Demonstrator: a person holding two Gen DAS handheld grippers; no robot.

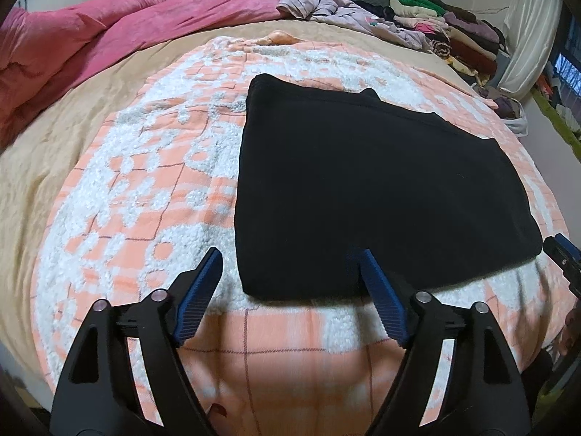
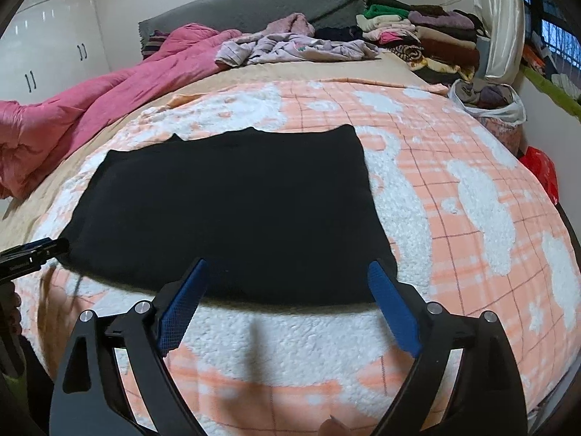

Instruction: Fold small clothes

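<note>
Both tools wide open, nothing gripped: left tool (image 1: 288,254), right tool (image 2: 290,265). Folded black garment (image 1: 363,189) flat on orange-white blanket (image 1: 145,189), near bed's near edge, just beyond both tools' fingertips.

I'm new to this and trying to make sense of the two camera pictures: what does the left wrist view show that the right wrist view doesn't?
Only the left wrist view shows the left gripper in full, jaws open at the near left corner of the black garment.

Only the right wrist view shows the right gripper in full, open at the garment's near right edge, plus a red bag beside the bed and white cupboard doors.

Both show the garment lying flat on the peach and white blanket, the pink quilt and stacked clothes behind.
</note>
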